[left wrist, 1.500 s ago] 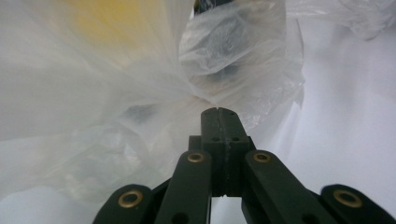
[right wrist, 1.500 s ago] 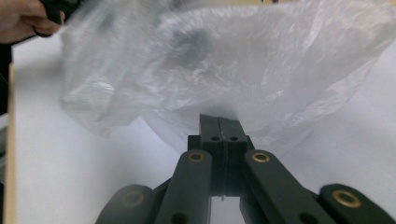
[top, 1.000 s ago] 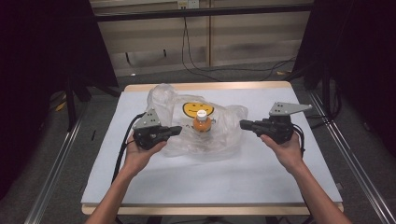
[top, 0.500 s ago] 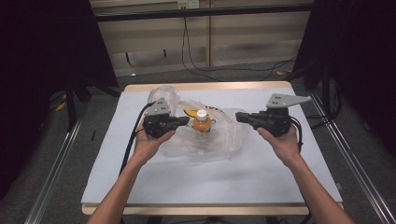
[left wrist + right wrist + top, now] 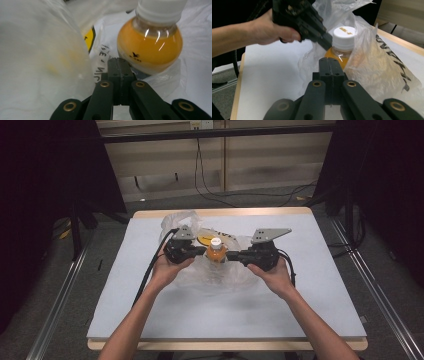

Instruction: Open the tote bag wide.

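A small bottle of orange juice (image 5: 216, 252) with a white cap stands upright in a crumpled clear plastic bag (image 5: 210, 276) with yellow print, at the middle of the table. My left gripper (image 5: 202, 251) is shut, its tip against the bottle's left side with bag film (image 5: 37, 62) at the jaws. My right gripper (image 5: 234, 255) is shut too, pressed to the bottle's right side through the film (image 5: 374, 70). The bottle (image 5: 150, 47) looms just beyond the left tip (image 5: 119, 65). From the right tip (image 5: 331, 64) I see the cap (image 5: 343, 33) and the left gripper (image 5: 324, 41) opposite.
The pale blue table top (image 5: 310, 290) has a wooden rim and free room on all sides of the bag. Cables (image 5: 150, 270) trail from both grippers. Metal rails and dark curtains stand beside the table.
Both grippers have moved inward and a little farther from the person, gathering the bag against the bottle from both sides. The bag has bunched up narrower.
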Demonstrator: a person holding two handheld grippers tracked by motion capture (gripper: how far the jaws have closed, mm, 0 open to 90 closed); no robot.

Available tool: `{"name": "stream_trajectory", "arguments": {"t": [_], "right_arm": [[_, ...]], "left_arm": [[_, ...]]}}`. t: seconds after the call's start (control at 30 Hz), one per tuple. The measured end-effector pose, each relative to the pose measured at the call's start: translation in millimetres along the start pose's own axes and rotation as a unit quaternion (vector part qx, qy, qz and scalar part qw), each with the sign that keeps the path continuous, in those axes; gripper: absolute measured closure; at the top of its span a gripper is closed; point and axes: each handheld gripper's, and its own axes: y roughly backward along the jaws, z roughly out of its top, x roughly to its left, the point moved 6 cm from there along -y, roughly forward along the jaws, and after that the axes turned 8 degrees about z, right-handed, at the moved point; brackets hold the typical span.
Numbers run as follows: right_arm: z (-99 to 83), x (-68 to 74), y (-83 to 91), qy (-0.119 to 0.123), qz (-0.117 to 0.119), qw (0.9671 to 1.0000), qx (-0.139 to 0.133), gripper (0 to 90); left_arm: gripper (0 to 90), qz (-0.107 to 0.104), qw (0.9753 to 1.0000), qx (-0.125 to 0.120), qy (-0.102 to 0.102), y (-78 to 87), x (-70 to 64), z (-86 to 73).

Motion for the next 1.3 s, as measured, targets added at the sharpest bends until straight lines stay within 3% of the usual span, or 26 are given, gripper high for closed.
{"name": "stream_trajectory", "arguments": {"t": [0.07, 0.13, 0.17, 0.2, 0.23, 0.27, 0.33, 0.37, 0.47, 0.5, 0.53, 0.6, 0.67, 0.77, 0.83, 0.9, 0.97, 1.07, 1.17, 1.2, 1.23, 1.27, 1.3], "right_arm": [[1.2, -1.5, -0.6, -0.005, 0.007, 0.9999, 0.009, 90.0], [-7.2, -10.0, -4.4, -0.009, -0.015, 0.9990, 0.041, 90.0], [-7.2, -10.0, -4.4, -0.009, -0.015, 0.9990, 0.041, 90.0], [-20.9, -25.0, -8.7, -0.021, -0.032, 0.9969, 0.068, 90.0], [-20.9, -25.0, -8.7, -0.021, -0.032, 0.9969, 0.068, 90.0], [-35.6, -41.0, -12.4, -0.039, -0.041, 0.9948, 0.085, 90.0], [-42.4, -47.0, -15.3, -0.046, -0.042, 0.9937, 0.093, 90.0], [-52.3, -54.7, -21.7, -0.050, -0.047, 0.9914, 0.112, 90.0], [-61.5, -63.0, -31.0, -0.052, -0.051, 0.9889, 0.129, 90.0], [-67.8, -70.6, -38.4, -0.053, -0.060, 0.9862, 0.145, 90.0], [-67.8, -70.6, -38.4, -0.053, -0.060, 0.9862, 0.145, 90.0], [-69.6, -81.2, -42.8, -0.061, -0.069, 0.9855, 0.142, 90.0], [-70.0, -88.7, -44.3, -0.067, -0.081, 0.9835, 0.147, 90.0], [-70.8, -93.2, -47.7, -0.069, -0.082, 0.9821, 0.155, 90.0], [-57.5, -93.9, -48.1, -0.071, -0.074, 0.9879, 0.116, 90.0], [-53.8, -94.8, -49.9, -0.073, -0.068, 0.9889, 0.110, 90.0], [-57.8, -95.5, -54.9, -0.074, -0.072, 0.9864, 0.128, 90.0], [-61.1, -96.1, -61.3, -0.077, -0.068, 0.9860, 0.131, 90.0], [-72.7, -96.5, -72.0, -0.083, -0.057, 0.9806, 0.168, 90.0], [-82.3, -98.2, -75.9, -0.080, -0.059, 0.9740, 0.203, 90.0], [-82.3, -98.2, -75.9, -0.080, -0.059, 0.9740, 0.203, 90.0], [-83.7, -98.7, -72.7, -0.075, -0.053, 0.9728, 0.213, 90.0], [-83.7, -98.7, -72.7, -0.075, -0.053, 0.9728, 0.213, 90.0]], "left_arm": [[90.0, -0.003, 1.0000, 0.006, -0.003, -1.5, 0.2, -1.8], [90.0, -0.002, 0.9999, 0.009, -0.004, -2.0, 0.2, -2.4], [90.0, -0.002, 0.9999, 0.009, -0.004, -2.0, 0.2, -2.4], [90.0, -0.003, 0.9998, 0.015, -0.009, -3.7, 1.5, -5.0], [90.0, -0.003, 0.9998, 0.015, -0.009, -3.7, 1.5, -5.0], [90.0, 0.001, 0.9997, 0.024, -0.009, -7.6, 2.9, -9.8], [90.0, 0.004, 0.9993, 0.032, -0.016, -10.7, 4.4, -12.9], [90.0, 0.006, 0.9987, 0.046, -0.019, -17.9, 5.8, -18.9], [90.0, 0.001, 0.9985, 0.053, -0.015, -25.3, 5.0, -23.0], [90.0, 0.009, 0.9971, 0.071, -0.023, -32.2, 4.2, -27.4], [90.0, 0.009, 0.9971, 0.071, -0.023, -32.2, 4.2, -27.4], [90.0, 0.011, 0.9932, 0.107, -0.045, -45.9, 4.8, -40.5], [90.0, 0.007, 0.9924, 0.114, -0.045, -52.6, 3.9, -46.8], [90.0, -0.002, 0.9925, 0.114, -0.045, -55.8, 2.3, -49.7], [90.0, -0.014, 0.9913, 0.121, -0.051, -55.4, -2.2, -50.9], [90.0, -0.025, 0.9905, 0.124, -0.055, -53.4, -2.8, -50.6], [90.0, -0.029, 0.9906, 0.123, -0.054, -53.4, -3.9, -51.2], [90.0, -0.037, 0.9890, 0.130, -0.061, -54.0, -7.4, -53.7], [90.0, -0.040, 0.9878, 0.138, -0.060, -52.0, -8.6, -54.3], [90.0, -0.040, 0.9878, 0.139, -0.057, -51.5, -9.0, -54.6], [90.0, -0.040, 0.9867, 0.145, -0.061, -50.2, -7.5, -55.3], [90.0, -0.031, 0.9837, 0.160, -0.076, -46.5, -4.1, -57.2], [90.0, -0.031, 0.9837, 0.160, -0.076, -46.5, -4.1, -57.2]]}}
